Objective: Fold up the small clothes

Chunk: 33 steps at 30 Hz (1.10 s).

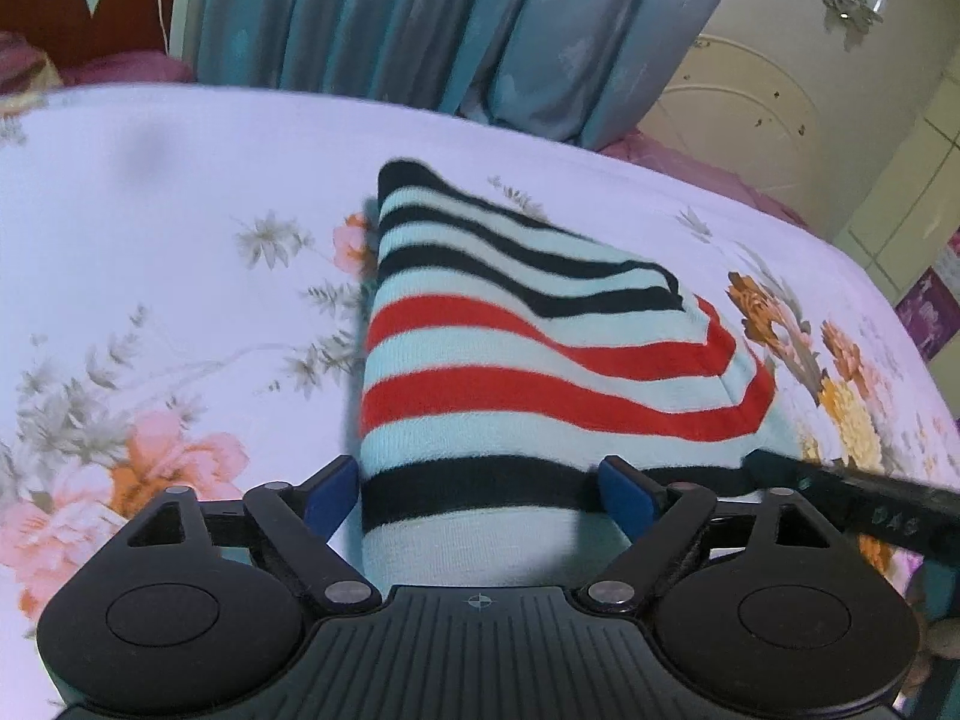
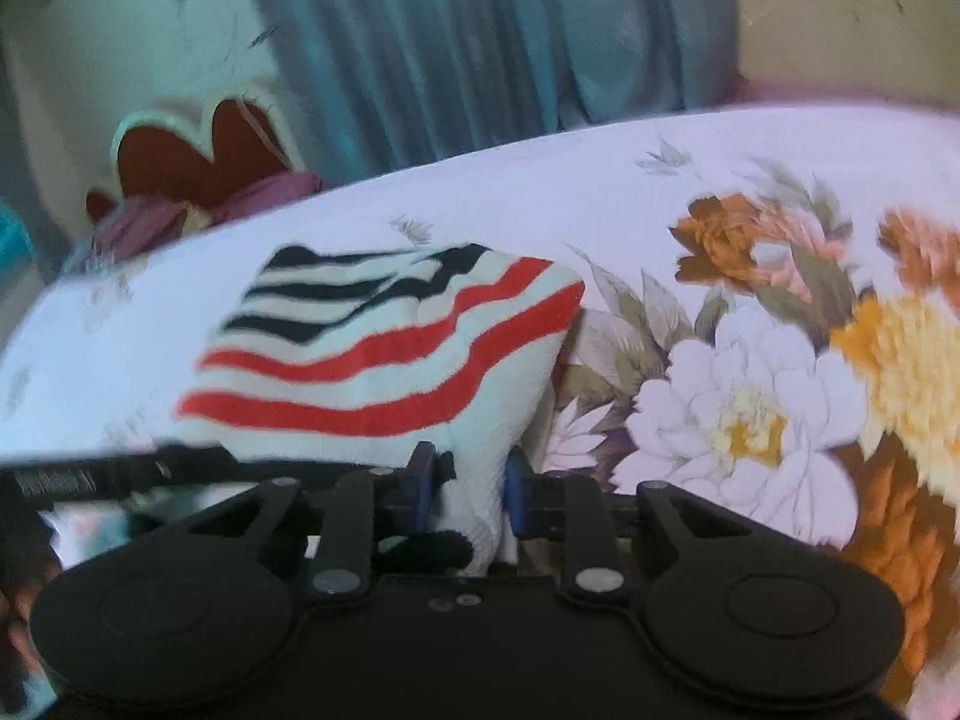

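I see right gripper point(image 2: 465, 489) low-centre, level, pinching striped cloth point(image 2: 384, 348); left gripper point(image 1: 480, 489) wide apart, straddling cloth over bedsheet point(image 1: 150, 192).

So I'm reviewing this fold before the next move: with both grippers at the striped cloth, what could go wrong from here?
1. The left gripper has its jaws wide apart around the striped cloth, so only the right gripper holds it; a pull may skew the fold.
2. The right gripper pinches a narrow bunched bit, which could slip out.
3. The right wrist view is blurred, suggesting fast motion; that could drag the cloth across the floral bedsheet.
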Tool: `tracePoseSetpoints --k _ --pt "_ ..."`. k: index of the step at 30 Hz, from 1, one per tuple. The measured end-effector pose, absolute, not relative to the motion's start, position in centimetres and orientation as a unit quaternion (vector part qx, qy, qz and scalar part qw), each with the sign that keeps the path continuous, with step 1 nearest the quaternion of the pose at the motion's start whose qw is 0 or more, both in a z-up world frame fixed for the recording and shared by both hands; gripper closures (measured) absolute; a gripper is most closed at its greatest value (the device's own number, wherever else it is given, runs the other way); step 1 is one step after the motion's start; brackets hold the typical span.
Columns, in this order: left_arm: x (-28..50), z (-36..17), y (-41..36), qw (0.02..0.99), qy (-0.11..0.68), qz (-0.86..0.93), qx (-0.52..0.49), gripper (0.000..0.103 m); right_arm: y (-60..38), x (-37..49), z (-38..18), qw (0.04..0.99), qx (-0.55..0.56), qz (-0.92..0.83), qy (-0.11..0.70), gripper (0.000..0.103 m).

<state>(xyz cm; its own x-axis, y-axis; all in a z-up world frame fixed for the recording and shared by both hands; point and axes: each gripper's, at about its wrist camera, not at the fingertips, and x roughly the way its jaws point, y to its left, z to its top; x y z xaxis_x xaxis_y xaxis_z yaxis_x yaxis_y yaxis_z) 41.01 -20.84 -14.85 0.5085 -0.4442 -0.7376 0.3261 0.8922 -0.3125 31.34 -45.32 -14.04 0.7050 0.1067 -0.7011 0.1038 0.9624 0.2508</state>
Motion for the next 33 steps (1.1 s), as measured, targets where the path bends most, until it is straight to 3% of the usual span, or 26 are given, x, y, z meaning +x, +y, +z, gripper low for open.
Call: tracePoseSetpoints --k 5,12,14,17,19,22,25,33 --pt "41.7 -15.8 -20.8 0.857 0.455 -0.226 -0.085 0.010 -47.8 31.2 -14.5 0.895 0.221 -0.005 0.386 0.050" --pt "42.4 -16.0 -21.6 0.852 0.460 -0.237 -0.082 0.010 -49.2 32.5 -17.5 0.858 0.324 0.034 0.396 0.044" --pt "42.5 -16.0 -21.9 0.853 0.459 -0.237 -0.079 0.011 -49.1 32.8 -17.8 0.859 0.331 0.040 0.389 0.044" --pt "42.4 -16.0 -22.1 0.854 0.457 -0.237 -0.079 0.015 -48.3 33.4 -17.5 0.863 0.306 0.043 0.399 0.054" --pt "42.2 -15.7 -22.0 0.856 0.454 -0.237 -0.076 0.025 -48.0 33.6 -17.2 0.862 0.302 0.048 0.404 0.064" --pt "41.8 -14.9 -22.0 0.863 0.442 -0.236 -0.064 0.041 -47.6 33.3 -16.5 0.869 0.292 0.046 0.397 0.070" --pt "41.3 -14.0 -21.6 0.869 0.430 -0.238 -0.057 0.050 -46.9 32.9 -15.6 0.880 0.282 0.043 0.379 0.071" --pt "40.2 -9.9 -17.0 0.885 0.397 -0.234 -0.072 0.053 -42.8 33.4 -11.5 0.895 0.255 0.093 0.353 0.072"
